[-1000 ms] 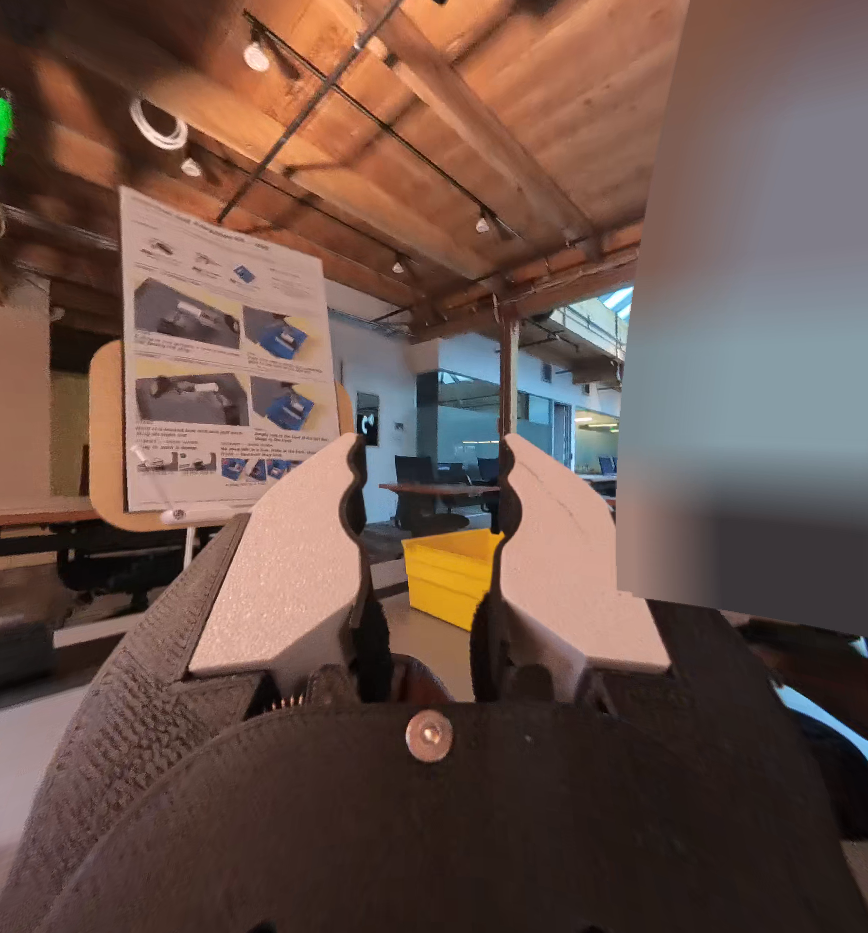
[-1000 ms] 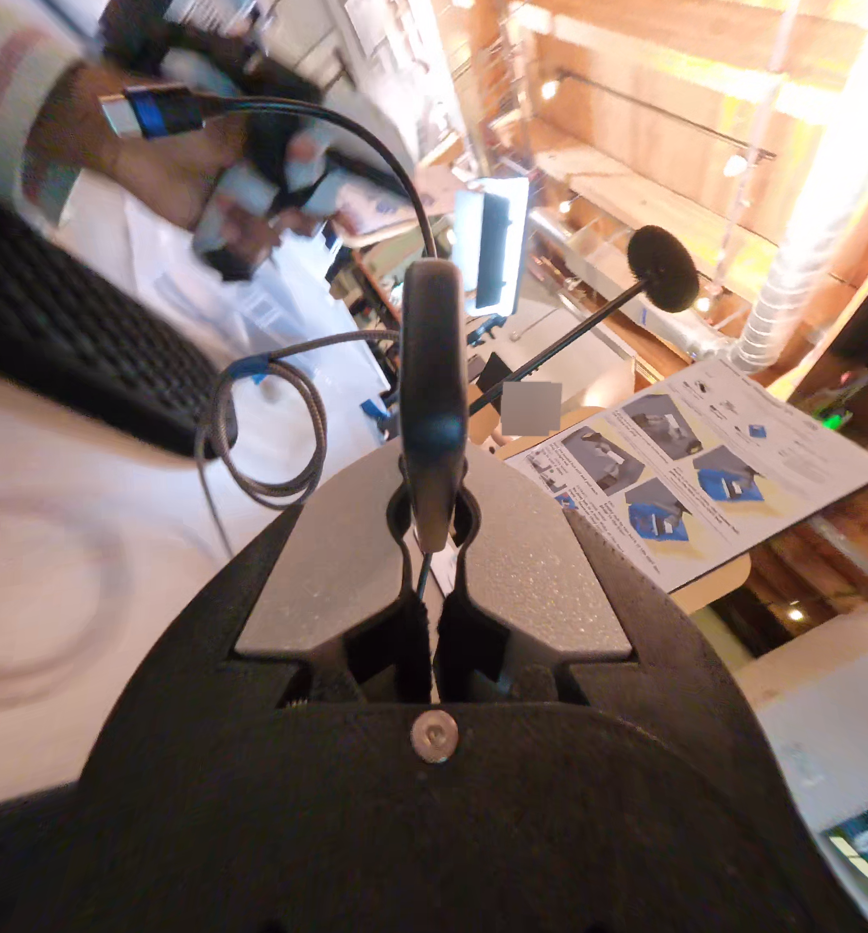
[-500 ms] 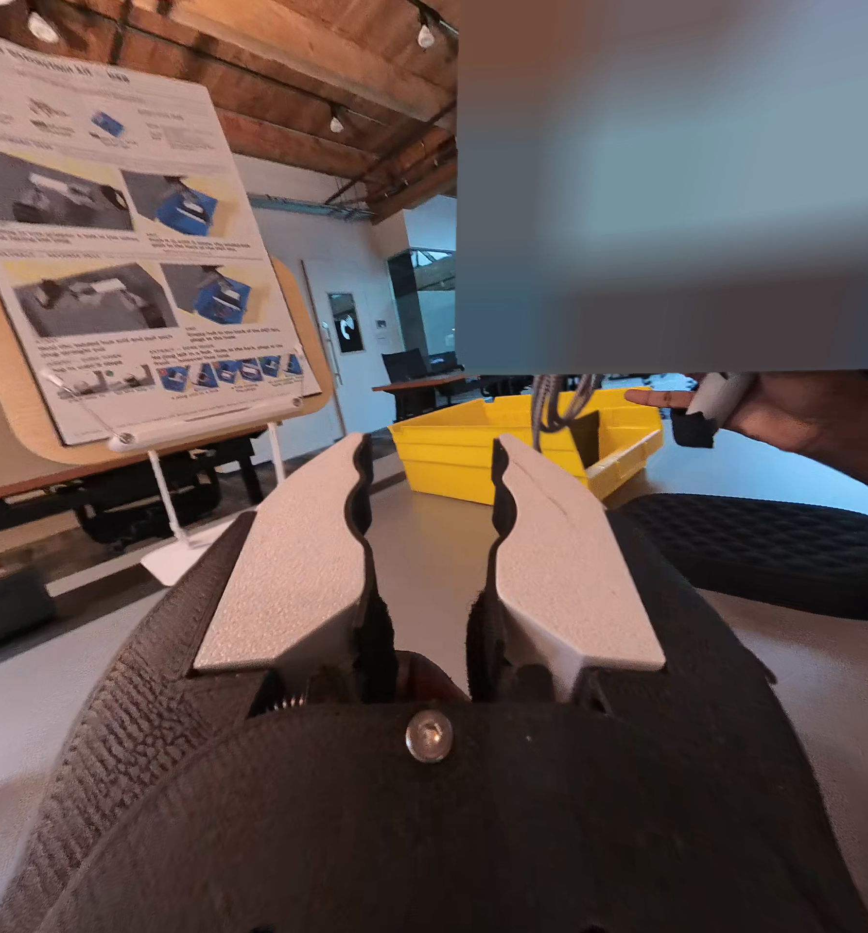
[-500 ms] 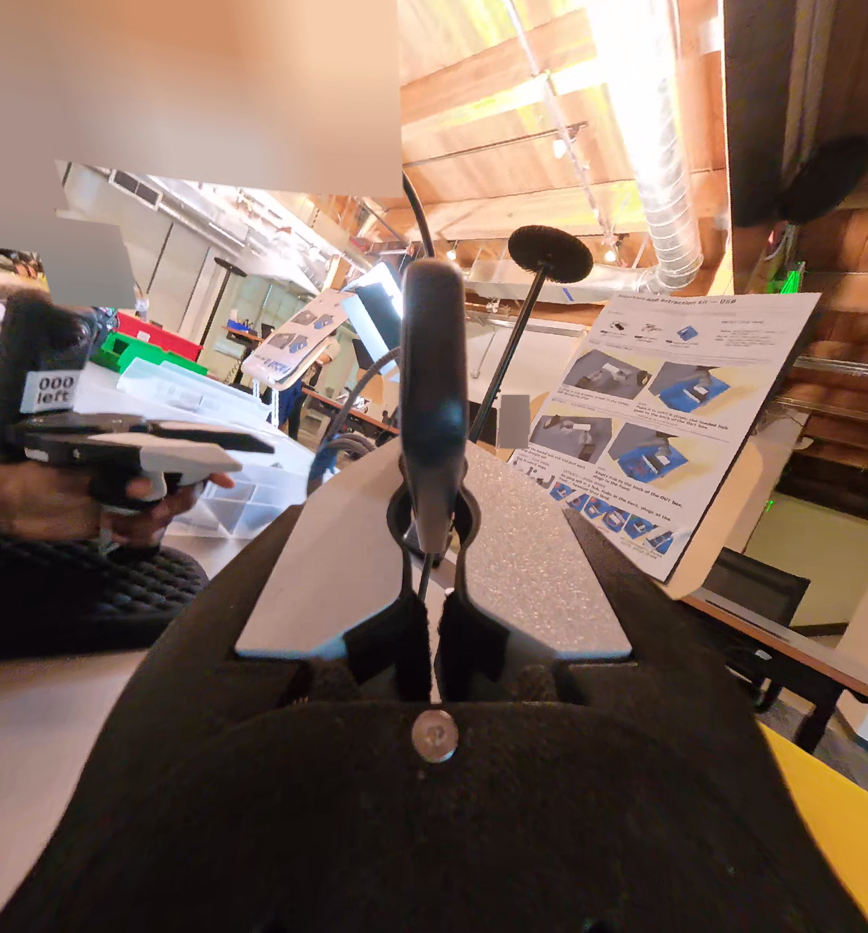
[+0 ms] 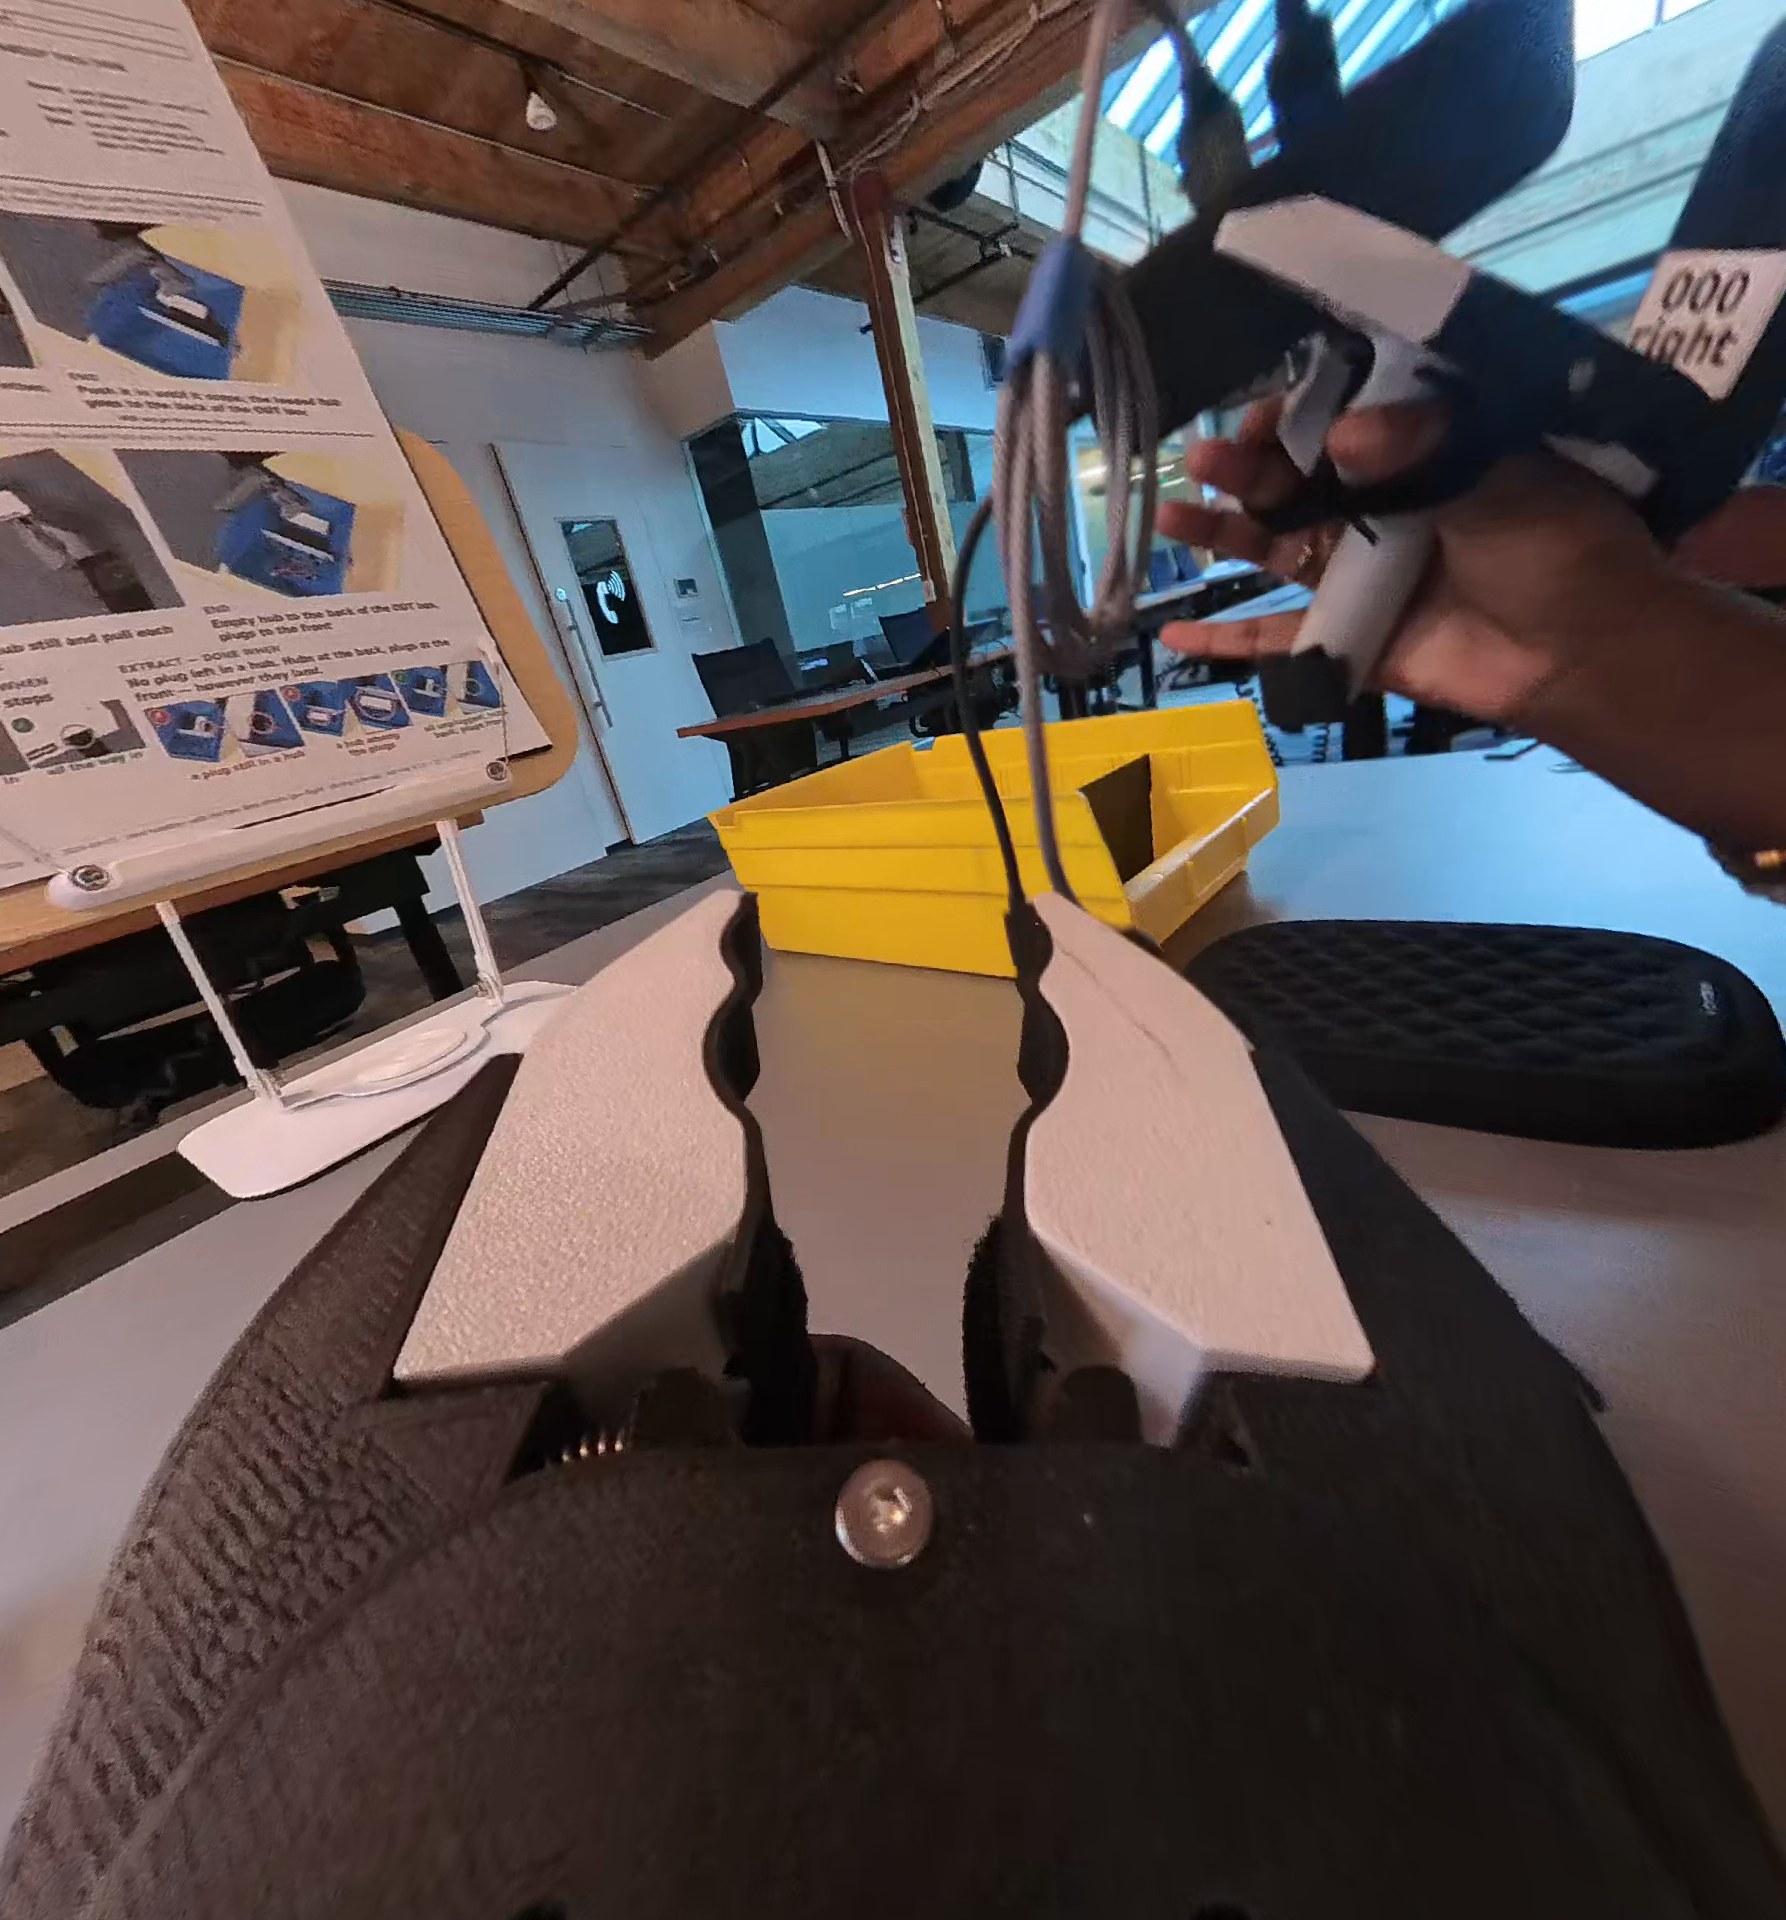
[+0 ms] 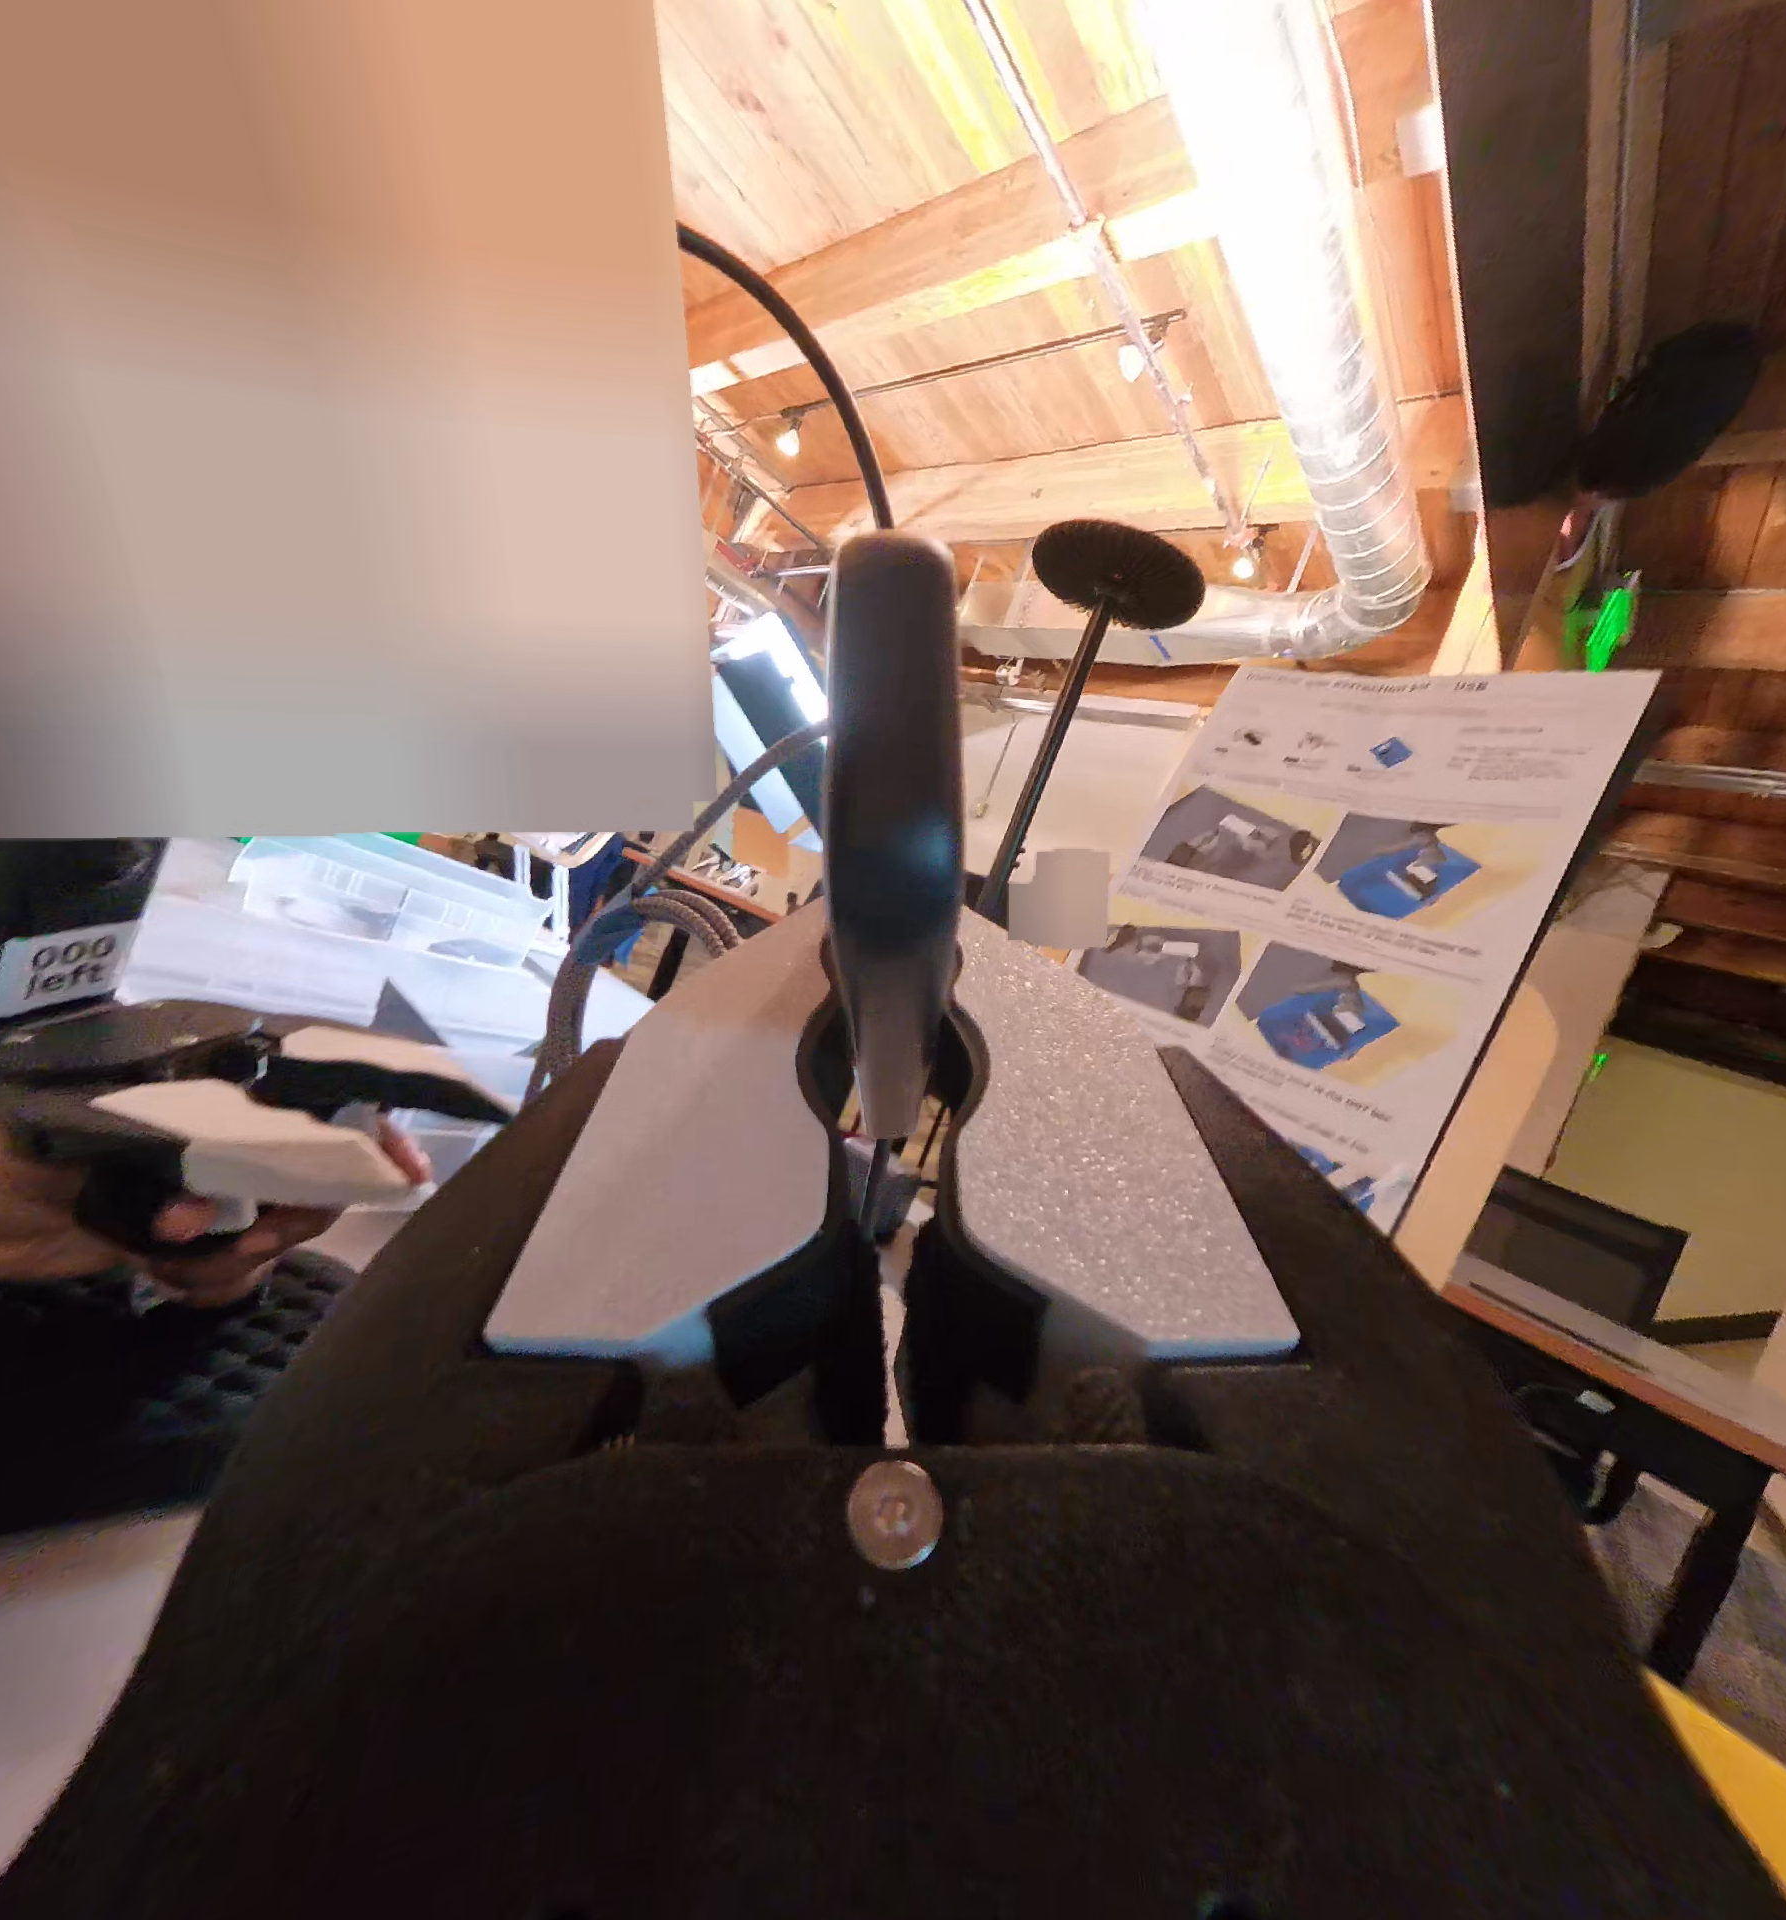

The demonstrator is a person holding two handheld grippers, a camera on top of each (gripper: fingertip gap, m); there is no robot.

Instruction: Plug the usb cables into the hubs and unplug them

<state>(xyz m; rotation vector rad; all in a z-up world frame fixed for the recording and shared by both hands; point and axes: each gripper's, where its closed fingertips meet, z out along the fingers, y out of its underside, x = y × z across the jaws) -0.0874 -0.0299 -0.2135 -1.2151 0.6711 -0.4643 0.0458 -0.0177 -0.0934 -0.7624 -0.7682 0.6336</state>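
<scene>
My right gripper (image 6: 889, 935) is shut on a slim dark grey hub (image 6: 889, 810) that stands up between its fingers, edge-on to the camera. A black cable (image 6: 816, 343) arcs from the hub's top. A bundled grey braided cable (image 5: 1065, 468) with a blue tie hangs under the right gripper (image 5: 1315, 291) at the upper right of the left wrist view. A thin black cable (image 5: 972, 665) dangles down to the tip of my left gripper's right finger (image 5: 1159, 1091). My left gripper (image 5: 884, 925) is open and empty, low over the table. It also shows in the right wrist view (image 6: 276, 1132).
A yellow bin (image 5: 920, 873) stands on the grey table (image 5: 1595, 1299) ahead of the left gripper. A black padded rest (image 5: 1491, 1029) lies to the right. An instruction board on a stand (image 5: 193, 468) is at the left. Clear plastic boxes (image 6: 380, 914) sit behind.
The left gripper has tilted down towards the table and stayed open. The right gripper, still shut on the hub, has come closer, and its dangling cables now hang in front of the left fingers.
</scene>
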